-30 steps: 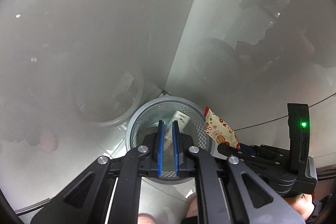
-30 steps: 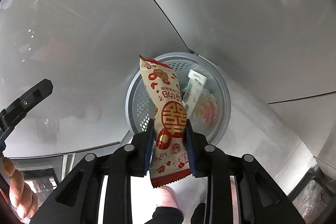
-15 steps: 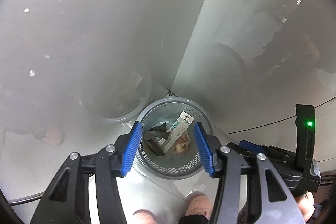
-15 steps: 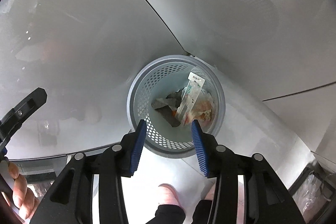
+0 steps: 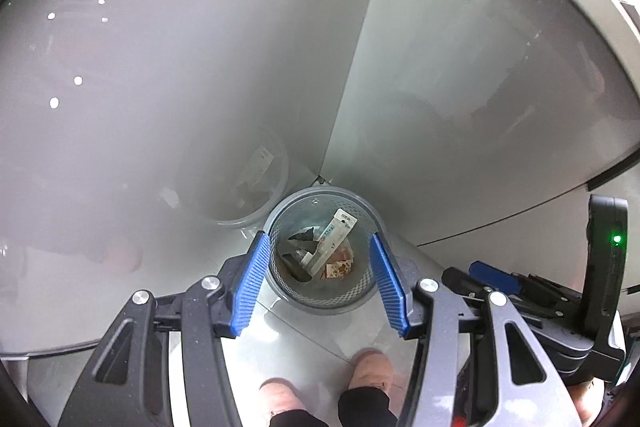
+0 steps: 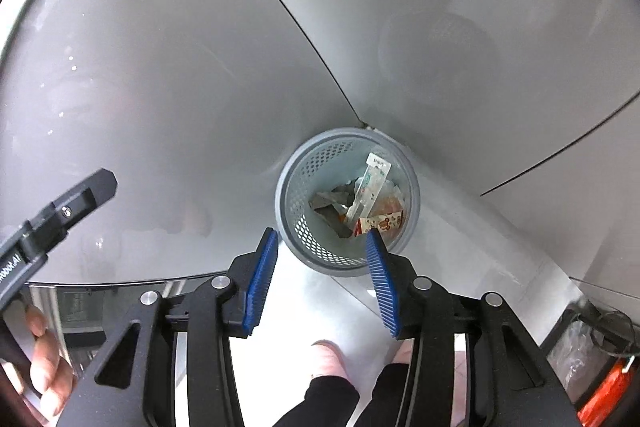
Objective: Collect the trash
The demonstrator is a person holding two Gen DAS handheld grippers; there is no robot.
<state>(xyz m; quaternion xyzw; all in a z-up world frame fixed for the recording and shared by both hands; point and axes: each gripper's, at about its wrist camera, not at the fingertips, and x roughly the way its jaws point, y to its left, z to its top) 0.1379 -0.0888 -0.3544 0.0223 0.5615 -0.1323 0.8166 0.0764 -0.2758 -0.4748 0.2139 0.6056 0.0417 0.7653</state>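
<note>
Down in the corner where two grey walls meet, a perforated grey bin [image 5: 324, 251] stands on the floor, and both tools hang above it looking steeply down. The left tool [image 5: 320, 283] has its blue pads spread about halfway with nothing between them; only the bin shows through the gap. The right tool [image 6: 320, 281] is likewise half open and empty, its jaws parted with no wrapper left in them.

As for the trash, it lies in the bin: a long white packet [image 6: 370, 187] leaning against the far wall, dark crumpled scraps [image 6: 332, 205] beside it on the bottom, and a cream-and-red snack wrapper [image 6: 380, 223] low at the near side. So the drop looks done for both tools, and I judge this round of collecting finished.

What is left cannot be told from here: no loose trash shows on the floor around the bin, and only the person's feet [image 5: 370, 367] stand near it. If more remains elsewhere, the tools must go and fetch it.
</note>
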